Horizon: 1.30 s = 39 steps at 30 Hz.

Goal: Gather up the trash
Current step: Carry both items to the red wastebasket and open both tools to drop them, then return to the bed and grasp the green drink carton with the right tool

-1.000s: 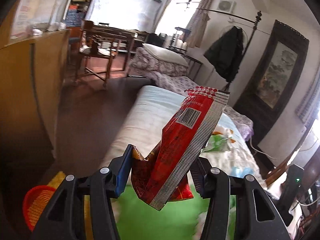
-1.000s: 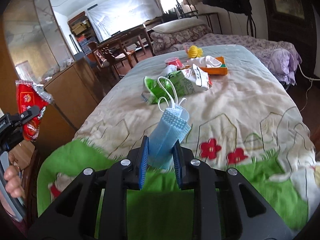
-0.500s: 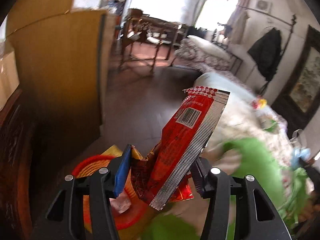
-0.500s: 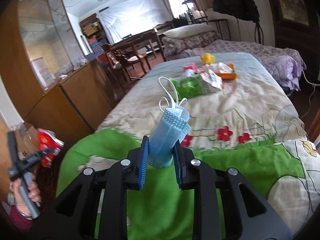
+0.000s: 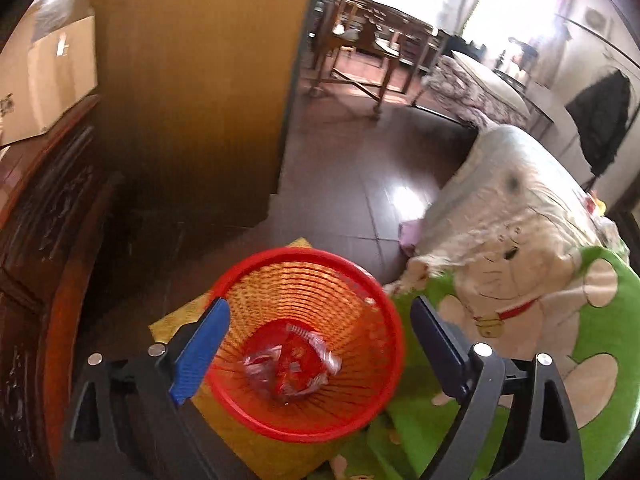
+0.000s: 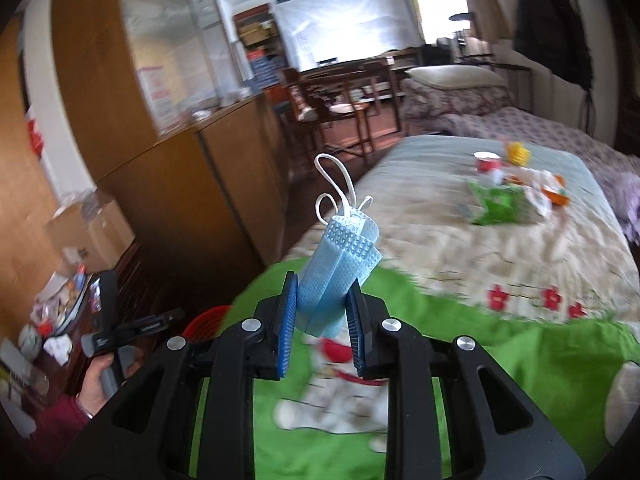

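My left gripper [image 5: 320,320] is open and empty, held right above a red mesh trash basket [image 5: 384,328] on the floor beside the bed. A red snack wrapper [image 5: 292,368] lies at the bottom of the basket. My right gripper [image 6: 322,304] is shut on a folded blue face mask [image 6: 340,256] with white ear loops, held over the green foot end of the bed. The basket's rim [image 6: 208,320] and my left gripper [image 6: 104,308] show at lower left in the right wrist view. More trash lies far up the bed: a green wrapper [image 6: 500,204] and a red cup [image 6: 488,164].
A tall wooden cabinet [image 5: 192,80] stands left of the basket, with a dark carved sideboard [image 5: 44,240] nearer. The bed with a green and cream quilt [image 5: 540,300] is on the right. Chairs and a table [image 5: 368,40] stand farther back. A yellow mat [image 5: 180,320] lies under the basket.
My left gripper swung down over the red basket, opened and let the red snack wrapper fall in. My right gripper turned left towards the basket, still holding the mask.
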### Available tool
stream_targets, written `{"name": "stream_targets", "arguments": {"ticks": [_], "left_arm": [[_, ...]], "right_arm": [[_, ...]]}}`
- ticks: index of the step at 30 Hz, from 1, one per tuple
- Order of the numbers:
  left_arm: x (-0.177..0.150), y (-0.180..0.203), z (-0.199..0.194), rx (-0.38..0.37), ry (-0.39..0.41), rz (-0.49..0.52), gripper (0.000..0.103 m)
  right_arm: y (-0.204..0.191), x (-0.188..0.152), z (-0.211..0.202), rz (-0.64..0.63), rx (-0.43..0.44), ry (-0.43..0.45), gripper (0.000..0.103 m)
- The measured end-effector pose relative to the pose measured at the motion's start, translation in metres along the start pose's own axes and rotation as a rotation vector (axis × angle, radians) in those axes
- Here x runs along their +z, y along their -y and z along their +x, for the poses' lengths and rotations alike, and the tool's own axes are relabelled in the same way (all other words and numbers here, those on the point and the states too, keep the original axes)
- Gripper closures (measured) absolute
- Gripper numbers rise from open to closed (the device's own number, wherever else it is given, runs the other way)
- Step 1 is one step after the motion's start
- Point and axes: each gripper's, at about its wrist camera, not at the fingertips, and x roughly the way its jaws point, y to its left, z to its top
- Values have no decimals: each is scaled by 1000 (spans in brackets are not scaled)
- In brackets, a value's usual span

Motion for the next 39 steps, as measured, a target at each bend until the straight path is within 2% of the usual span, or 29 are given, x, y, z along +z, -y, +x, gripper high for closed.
{"name": "stream_targets", "arguments": {"ticks": [3, 7, 15, 17, 19, 20, 21, 24, 30, 39], "left_arm": [[3, -10, -4, 46, 25, -12, 10], [-6, -42, -14, 117, 56, -44, 9], [-21, -102, -22, 216, 73, -136, 8], [-24, -110, -20, 231, 66, -151, 8], [-26, -115, -18, 239, 61, -157, 8], [-26, -117, -17, 241, 58, -157, 8], [-27, -117, -16, 243, 55, -154, 8], [-27, -111, -15, 246, 51, -130, 8], [-25, -89, -16, 234, 61, -80, 8], [-13, -31, -52, 199, 130, 46, 8]], "right_arm": [[-28, 2, 13, -45, 54, -42, 77], [-70, 0, 39, -98, 127, -115, 77], [-158, -10, 112, -263, 233, -262, 76], [-173, -12, 132, -287, 252, -295, 70], [-182, -14, 148, -299, 267, -312, 59], [-184, -16, 153, -298, 268, -316, 49], [-186, -16, 159, -291, 275, -322, 43], [-183, -17, 162, -271, 288, -332, 43], [-162, -8, 146, -219, 262, -277, 41], [-99, 16, 90, -109, 179, -119, 37]]}}
